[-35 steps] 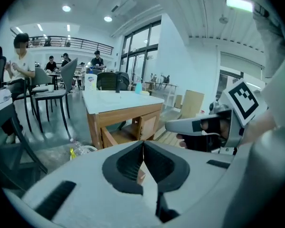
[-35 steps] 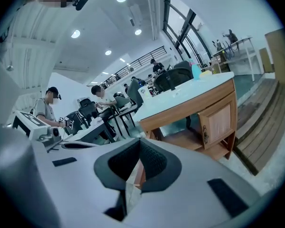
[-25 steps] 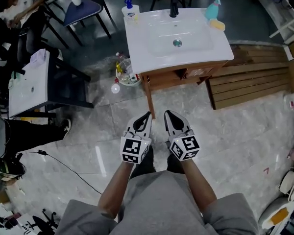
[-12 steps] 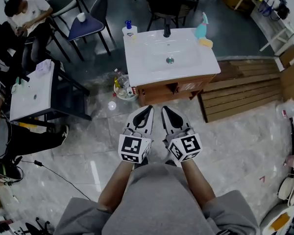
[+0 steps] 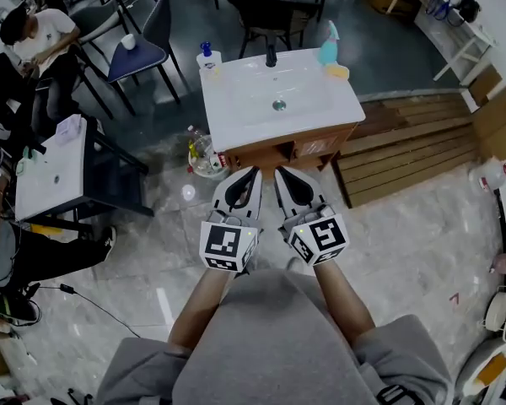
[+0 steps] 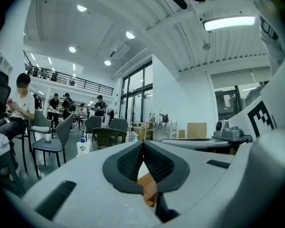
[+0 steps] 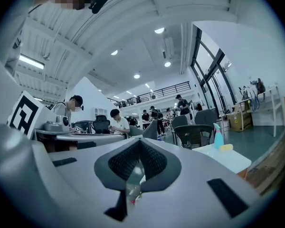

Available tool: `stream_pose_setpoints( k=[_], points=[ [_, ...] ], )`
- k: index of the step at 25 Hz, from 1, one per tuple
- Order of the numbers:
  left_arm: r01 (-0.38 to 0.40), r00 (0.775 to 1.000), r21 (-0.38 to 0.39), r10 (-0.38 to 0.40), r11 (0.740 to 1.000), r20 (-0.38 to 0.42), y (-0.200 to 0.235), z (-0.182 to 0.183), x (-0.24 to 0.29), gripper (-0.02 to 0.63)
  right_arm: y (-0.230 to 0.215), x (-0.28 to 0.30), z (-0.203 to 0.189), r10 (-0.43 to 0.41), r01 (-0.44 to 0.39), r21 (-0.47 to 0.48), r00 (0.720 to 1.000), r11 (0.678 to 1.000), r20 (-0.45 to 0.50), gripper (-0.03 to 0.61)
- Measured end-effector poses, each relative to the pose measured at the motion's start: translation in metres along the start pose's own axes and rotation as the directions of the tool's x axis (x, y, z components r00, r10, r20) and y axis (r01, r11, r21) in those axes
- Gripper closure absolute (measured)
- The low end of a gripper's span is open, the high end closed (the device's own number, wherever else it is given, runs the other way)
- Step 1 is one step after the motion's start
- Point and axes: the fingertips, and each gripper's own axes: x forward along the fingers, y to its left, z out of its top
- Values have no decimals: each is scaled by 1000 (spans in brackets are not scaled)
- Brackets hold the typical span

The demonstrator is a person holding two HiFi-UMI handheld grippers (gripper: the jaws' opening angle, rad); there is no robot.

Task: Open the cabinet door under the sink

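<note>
Left gripper (image 5: 253,175) and right gripper (image 5: 280,175) are both shut and empty, near the cabinet door (image 5: 319,148) under the sink (image 5: 236,116), so closed jaws may just bump it

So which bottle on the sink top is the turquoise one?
The spray bottle at the back right corner, beside the yellow sponge; the pump bottle at the back left is white with a blue top.
</note>
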Motion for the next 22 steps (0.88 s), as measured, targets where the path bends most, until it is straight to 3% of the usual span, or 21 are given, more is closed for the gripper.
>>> stream_pose_setpoints(
  k=[22],
  points=[
    [42,999,22,-42,999,1,-10,2,13,606,-15,-8,3,-55,54,26,998,998,40,571]
  ],
)
